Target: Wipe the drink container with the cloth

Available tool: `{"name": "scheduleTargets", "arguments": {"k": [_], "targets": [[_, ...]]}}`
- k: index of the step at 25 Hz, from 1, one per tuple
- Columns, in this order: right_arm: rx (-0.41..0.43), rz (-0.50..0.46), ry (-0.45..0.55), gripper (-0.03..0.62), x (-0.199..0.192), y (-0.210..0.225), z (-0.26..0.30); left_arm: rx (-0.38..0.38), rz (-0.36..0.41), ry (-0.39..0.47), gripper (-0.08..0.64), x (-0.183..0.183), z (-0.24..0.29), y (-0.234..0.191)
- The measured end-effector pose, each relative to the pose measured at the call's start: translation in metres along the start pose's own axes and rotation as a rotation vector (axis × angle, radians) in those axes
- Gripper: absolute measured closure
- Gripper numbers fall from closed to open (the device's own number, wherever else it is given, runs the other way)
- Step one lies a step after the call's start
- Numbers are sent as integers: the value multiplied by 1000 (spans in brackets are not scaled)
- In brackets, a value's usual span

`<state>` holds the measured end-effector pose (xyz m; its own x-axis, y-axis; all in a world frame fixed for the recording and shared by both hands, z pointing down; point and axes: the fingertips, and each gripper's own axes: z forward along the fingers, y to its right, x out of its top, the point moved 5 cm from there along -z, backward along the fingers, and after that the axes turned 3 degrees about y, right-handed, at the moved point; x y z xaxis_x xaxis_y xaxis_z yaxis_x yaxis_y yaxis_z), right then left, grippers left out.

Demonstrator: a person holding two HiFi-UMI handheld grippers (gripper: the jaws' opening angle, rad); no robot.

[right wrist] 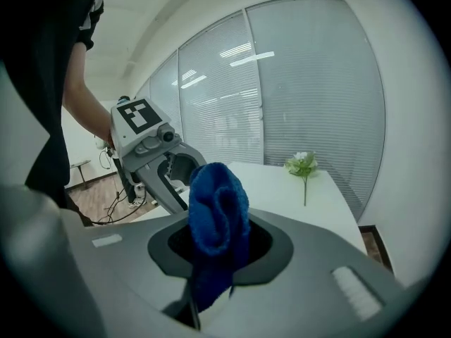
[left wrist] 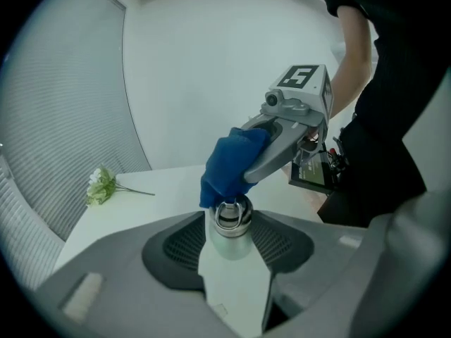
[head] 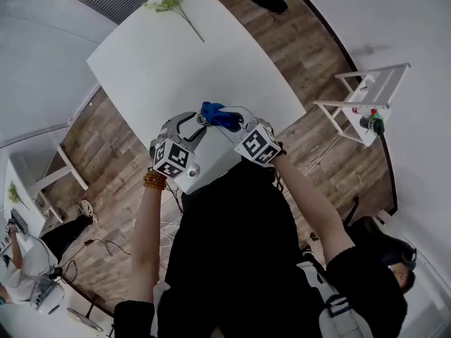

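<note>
The left gripper [left wrist: 232, 224] is opening its jaws around the bottle [left wrist: 236, 273]; the right gripper [right wrist: 211, 259] is clamping the cloth [right wrist: 215, 210], touching the cap [left wrist: 232, 215] at eleven o'clock.

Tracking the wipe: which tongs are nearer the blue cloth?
Right. The right tongs are shut on the blue cloth; the left tongs, opening with the metal bottle between them, have the cloth just past their tips.

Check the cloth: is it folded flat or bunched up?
Bunched up: the blue cloth sits as a rolled wad in the shut jaws of the right gripper.
</note>
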<state>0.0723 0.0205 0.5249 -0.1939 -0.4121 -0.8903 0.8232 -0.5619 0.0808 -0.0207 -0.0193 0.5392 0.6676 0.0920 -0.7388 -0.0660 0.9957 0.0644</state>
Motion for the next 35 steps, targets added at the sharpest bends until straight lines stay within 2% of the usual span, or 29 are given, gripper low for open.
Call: {"name": "scheduleTargets", "arguments": {"k": [4,9,12,17,22,27,31,35], "targets": [[17,7,-24,495,-6,-3,-1,-48,2,-24,246,-1,13,5],[22,40,-59,497,-16,0,-4,-35,-15,-38,230,2,25,4],[38,60,-84,499,-21,1,-1,-3,-45,-44,230,1,25,4],[100,106,-129,499,-23,5,6,104,-154,-81,227,0,23,7],[209,53,-208,499,-17,15,16,200,-282,-96,227,-1,22,5],[283,41,-271,499,-17,21,20,209,-297,-106,227,0,23,4],[300,-95,-356,499,-35,13,27,217,-306,-106,227,-1,23,2],[317,-114,-361,500,-36,12,29,221,-313,-106,226,-1,21,2]]}}
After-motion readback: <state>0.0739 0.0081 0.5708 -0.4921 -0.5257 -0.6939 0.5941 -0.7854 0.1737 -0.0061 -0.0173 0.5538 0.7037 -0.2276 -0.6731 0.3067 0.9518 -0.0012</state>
